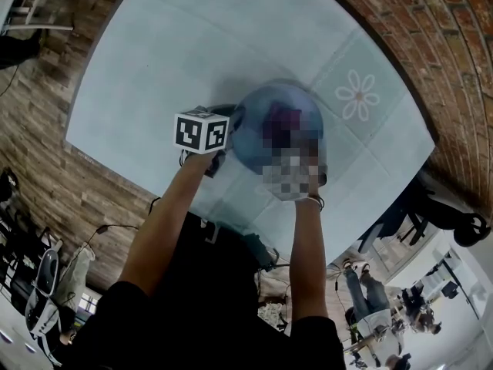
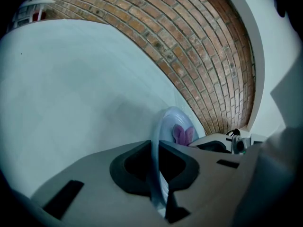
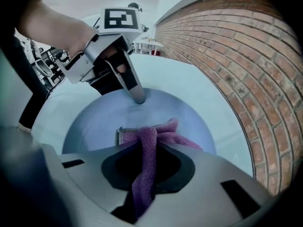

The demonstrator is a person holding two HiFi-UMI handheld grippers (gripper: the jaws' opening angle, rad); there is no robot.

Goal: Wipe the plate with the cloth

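Nearest to us, the right gripper (image 3: 147, 144) has its jaws closed on the purple cloth (image 3: 163, 129). A twisted strip of the cloth runs back between the pads, and the bunched front end lies on the face of the blue plate (image 3: 94, 122). In the plate's shallow well, the cloth sits on the half nearer the right gripper and touches the surface.

Across the plate, the left gripper (image 2: 155, 148) pinches the rim on the opposite side from the cloth. Its jaws are clamped tight on that thin edge, so its own view shows the plate edge-on. Its marker cube (image 1: 202, 131) stands just beside the plate.

We see the plate over the near half of the table (image 1: 192, 45), close to the near edge and right of the middle. We cannot tell whether it rests on the pale blue top. A white flower print (image 1: 357, 95) lies farther out, toward the right edge. Beyond that edge is a brick wall (image 3: 227, 56).
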